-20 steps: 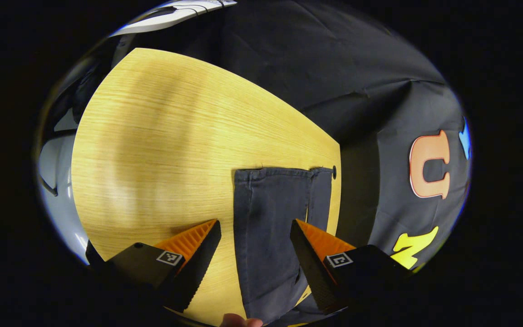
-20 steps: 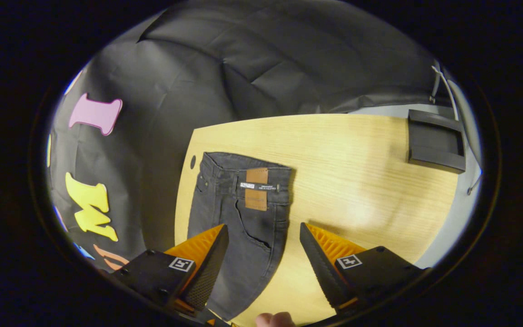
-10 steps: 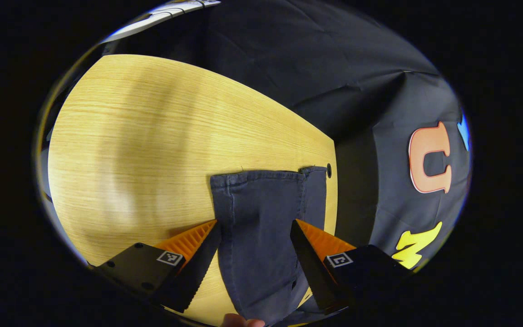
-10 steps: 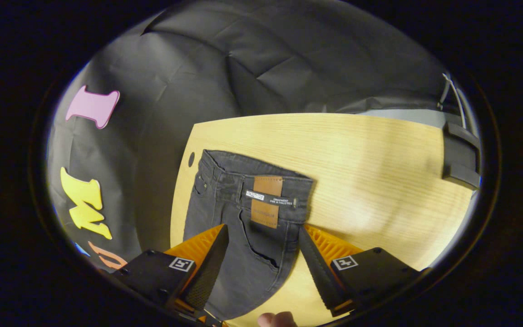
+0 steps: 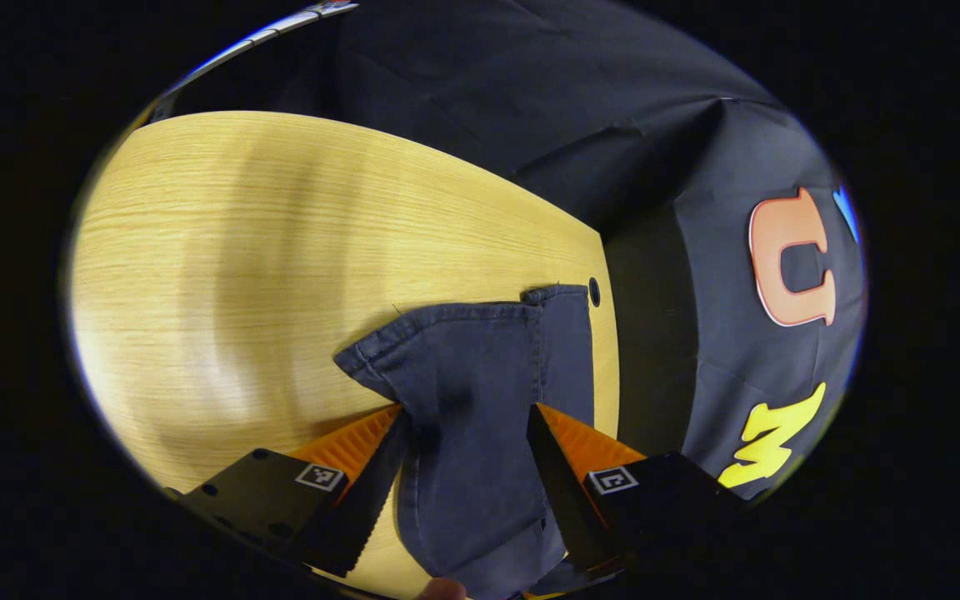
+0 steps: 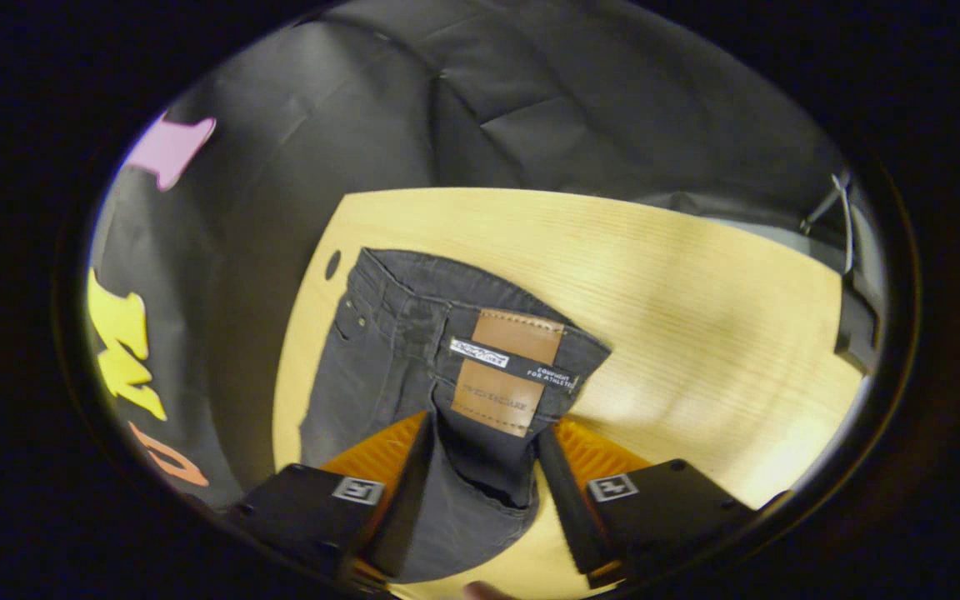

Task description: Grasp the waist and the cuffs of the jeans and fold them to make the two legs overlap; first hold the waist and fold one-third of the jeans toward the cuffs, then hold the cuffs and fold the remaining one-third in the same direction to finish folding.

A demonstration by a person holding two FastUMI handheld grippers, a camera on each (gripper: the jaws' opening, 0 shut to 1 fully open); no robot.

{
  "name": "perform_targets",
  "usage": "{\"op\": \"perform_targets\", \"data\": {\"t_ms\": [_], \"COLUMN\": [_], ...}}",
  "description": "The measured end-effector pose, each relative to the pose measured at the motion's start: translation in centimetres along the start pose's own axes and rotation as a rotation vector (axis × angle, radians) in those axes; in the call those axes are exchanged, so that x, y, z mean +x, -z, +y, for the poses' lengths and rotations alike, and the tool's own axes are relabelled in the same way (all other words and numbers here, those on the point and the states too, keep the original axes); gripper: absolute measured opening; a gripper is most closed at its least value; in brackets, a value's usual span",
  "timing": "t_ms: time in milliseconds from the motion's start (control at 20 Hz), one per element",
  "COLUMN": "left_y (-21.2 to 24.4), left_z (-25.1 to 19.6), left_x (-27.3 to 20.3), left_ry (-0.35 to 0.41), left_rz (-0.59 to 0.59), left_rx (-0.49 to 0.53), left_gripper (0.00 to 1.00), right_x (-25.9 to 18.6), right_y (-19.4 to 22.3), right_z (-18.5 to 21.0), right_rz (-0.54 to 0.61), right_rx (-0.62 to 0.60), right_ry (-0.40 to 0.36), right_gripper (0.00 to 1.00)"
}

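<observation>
Item, movement since a second earlier: your left gripper [image 5: 465, 412] and right gripper [image 6: 484, 425] both advanced over the jeans [image 5: 480, 392], and cloth bunched up between their fingers. Jeans: dark denim, lay on the wooden table [image 5: 280, 250] along its edge nearest the booth wall, close to the small round hole [image 5: 594, 292]. Cuffs [image 5: 455, 321] lay toward that hole; near corner lifted. Waist [image 6: 463, 333] bore a tan patch [image 6: 507, 371]. Both grippers: jaws partly closed around fabric; firm pinch could not be confirmed.

No legible text, jeans [image 6: 413, 350] patch label blurred
</observation>
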State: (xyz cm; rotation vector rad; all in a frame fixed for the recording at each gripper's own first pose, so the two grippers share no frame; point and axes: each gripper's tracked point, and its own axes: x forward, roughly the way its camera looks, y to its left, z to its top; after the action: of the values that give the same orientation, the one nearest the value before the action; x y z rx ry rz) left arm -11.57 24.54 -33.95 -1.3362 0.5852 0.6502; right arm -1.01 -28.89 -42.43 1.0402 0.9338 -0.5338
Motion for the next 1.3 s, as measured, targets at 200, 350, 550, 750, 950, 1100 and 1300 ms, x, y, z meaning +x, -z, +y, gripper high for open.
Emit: {"op": "perform_targets", "data": {"t_ms": [200, 350, 550, 750, 950, 1100, 1300], "left_y": [0.1, 0.2, -0.1, -0.2, -0.4, -1.2, -2.1], "left_z": [0.3, -0.7, 0.9, -0.4, -3.2, -7.1, -12.0], "left_x": [0.1, -0.3, -0.6, -1.6, -3.1, -3.9, -2.4], "left_ry": [-0.012, 0.030, -0.040, -0.048, -0.069, -0.050, -0.021], "left_rz": [0.013, 0.047, 0.069, 0.079, 0.095, 0.093, 0.137], "left_rx": [-0.009, -0.067, -0.089, -0.047, -0.024, -0.002, -0.003], "left_gripper": [0.82, 0.55, 0.14, 0.04, 0.04, 0.03, 0.03], "right_x": [0.0, 0.2, -1.4, -2.6, -4.5, -5.7, -5.5], "right_y": [-0.2, 0.1, 0.3, 0.1, -0.4, -1.1, -2.6], "right_z": [-0.3, 0.2, 0.7, 2.0, 5.0, 7.6, 12.6], "right_rz": [0.021, 0.069, 0.083, 0.103, 0.125, 0.157, 0.201], "right_rx": [0.060, 0.153, 0.144, 0.120, 0.113, 0.108, 0.122], "right_ry": [0.013, -0.026, -0.041, -0.061, -0.087, -0.077, -0.085], "right_gripper": [0.41, 0.28, 0.09, 0.09, 0.09, 0.09, 0.09]}}
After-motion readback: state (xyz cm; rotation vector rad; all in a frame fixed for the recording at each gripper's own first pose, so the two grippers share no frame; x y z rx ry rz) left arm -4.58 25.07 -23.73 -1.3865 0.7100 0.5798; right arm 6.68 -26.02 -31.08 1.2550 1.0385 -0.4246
